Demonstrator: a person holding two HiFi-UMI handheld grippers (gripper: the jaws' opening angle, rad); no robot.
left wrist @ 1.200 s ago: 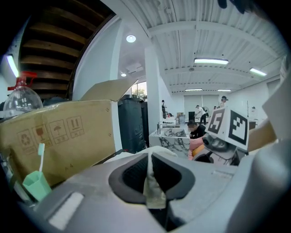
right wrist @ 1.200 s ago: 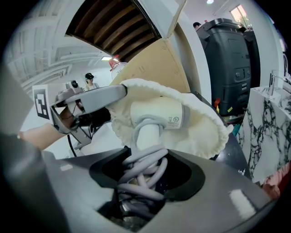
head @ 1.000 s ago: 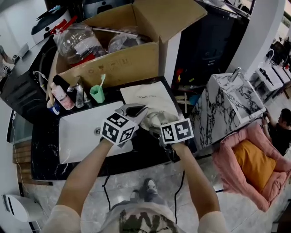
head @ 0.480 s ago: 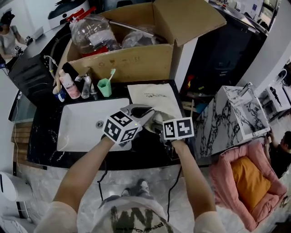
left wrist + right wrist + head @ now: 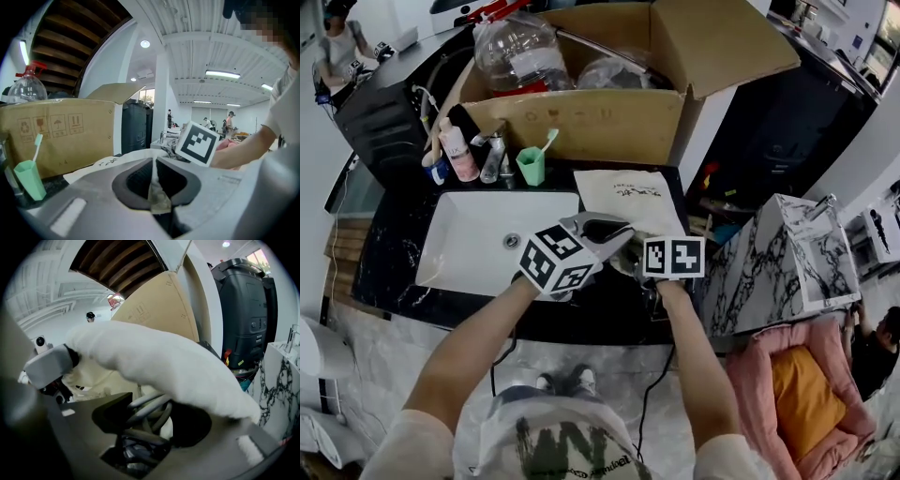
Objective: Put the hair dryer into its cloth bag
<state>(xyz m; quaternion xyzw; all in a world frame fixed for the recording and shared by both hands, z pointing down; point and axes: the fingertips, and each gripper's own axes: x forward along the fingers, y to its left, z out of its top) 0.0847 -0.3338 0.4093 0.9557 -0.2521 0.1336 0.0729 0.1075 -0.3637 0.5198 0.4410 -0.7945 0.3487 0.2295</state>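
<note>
Shifted slightly sideways, right hand-held gripper (image 5: 154, 416) clamps the white hair dryer (image 5: 154, 357) by the cloth bag (image 5: 628, 195), left hand-held gripper (image 5: 153, 173) pinching its edge.

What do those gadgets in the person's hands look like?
The left gripper and right gripper are grey, with dark-lined jaws; each carries a white cube with black square markers. The person wears a pale short-sleeved T-shirt with dark print.

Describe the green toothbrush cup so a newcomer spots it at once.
Find the big open brown cardboard box at the back of the black counter. In front of it, behind the white rectangular sink, stands a row of toiletries. The mint-green plastic cup is rightmost, the only green one, with a toothbrush in it.
</note>
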